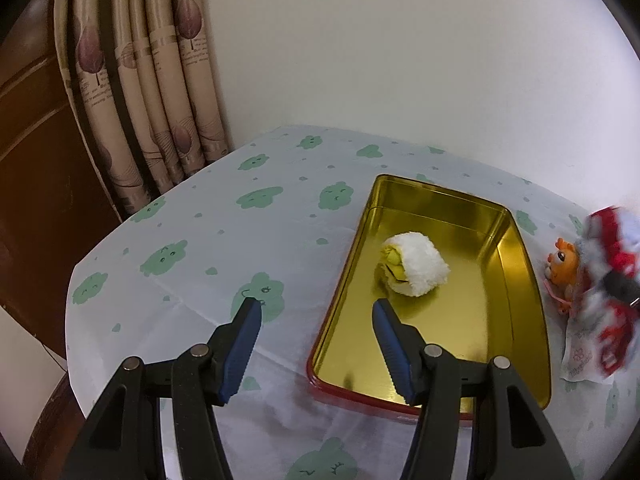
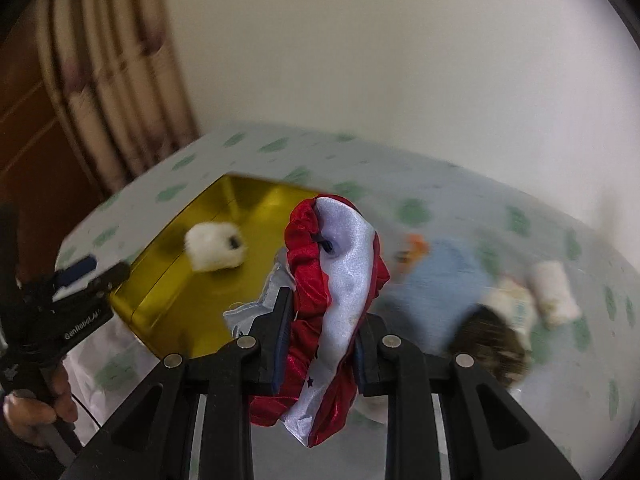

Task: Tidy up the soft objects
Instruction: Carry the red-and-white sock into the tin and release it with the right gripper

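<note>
A gold tin [image 1: 516,288] with a red rim lies on the table, and a rolled white fluffy cloth [image 1: 416,266] rests inside it. My left gripper [image 1: 316,306] hovers open over the tin's near left rim, nothing between its fingers. My right gripper [image 2: 320,320] is shut on a red and white satin cloth [image 2: 340,264], which hangs bunched above the table to the right of the tin [image 2: 192,292]. In the left wrist view that satin cloth [image 1: 612,276] is a blur at the far right. The white roll [image 2: 214,250] shows blurred in the tin.
A white tablecloth [image 1: 224,248] with green blobs covers the table. An orange toy [image 1: 562,264] and a wrapper lie right of the tin. A blue cloth [image 2: 444,276], a white roll [image 2: 554,294] and a dark furry thing [image 2: 492,340] lie at the right. Curtains [image 1: 152,80] hang behind.
</note>
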A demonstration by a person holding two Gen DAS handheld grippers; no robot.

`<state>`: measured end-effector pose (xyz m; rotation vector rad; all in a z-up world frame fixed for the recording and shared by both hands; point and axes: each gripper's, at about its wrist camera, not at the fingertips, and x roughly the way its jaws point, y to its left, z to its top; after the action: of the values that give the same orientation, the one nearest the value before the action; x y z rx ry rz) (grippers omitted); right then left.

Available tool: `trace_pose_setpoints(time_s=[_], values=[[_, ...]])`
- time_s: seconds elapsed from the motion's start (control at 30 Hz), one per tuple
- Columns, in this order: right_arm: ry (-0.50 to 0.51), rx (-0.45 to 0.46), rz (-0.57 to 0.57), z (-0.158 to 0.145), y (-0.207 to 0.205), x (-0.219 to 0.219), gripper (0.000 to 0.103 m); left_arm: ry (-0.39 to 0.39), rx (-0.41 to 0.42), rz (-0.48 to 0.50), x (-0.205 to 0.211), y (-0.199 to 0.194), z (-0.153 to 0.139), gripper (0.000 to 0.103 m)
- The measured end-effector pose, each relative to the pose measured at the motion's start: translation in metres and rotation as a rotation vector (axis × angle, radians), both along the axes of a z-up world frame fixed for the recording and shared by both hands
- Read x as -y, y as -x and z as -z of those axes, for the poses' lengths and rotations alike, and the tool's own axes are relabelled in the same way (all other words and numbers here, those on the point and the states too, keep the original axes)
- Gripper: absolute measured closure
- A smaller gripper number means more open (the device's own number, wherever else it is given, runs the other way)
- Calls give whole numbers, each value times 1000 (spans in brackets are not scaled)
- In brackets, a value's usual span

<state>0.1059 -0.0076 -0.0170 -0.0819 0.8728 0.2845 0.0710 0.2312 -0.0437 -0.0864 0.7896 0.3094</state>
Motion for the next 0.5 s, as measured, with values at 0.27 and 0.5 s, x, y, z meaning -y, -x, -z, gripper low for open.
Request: trace_pose_setpoints(time_s=[0.27,0.5], values=[[25,-46,-77,24,-16,-54,80,34,-11,-22,-10,-2,3,44],[25,-96,-66,43,-32,-63,79,39,-12,-34,-12,-2,3,44]])
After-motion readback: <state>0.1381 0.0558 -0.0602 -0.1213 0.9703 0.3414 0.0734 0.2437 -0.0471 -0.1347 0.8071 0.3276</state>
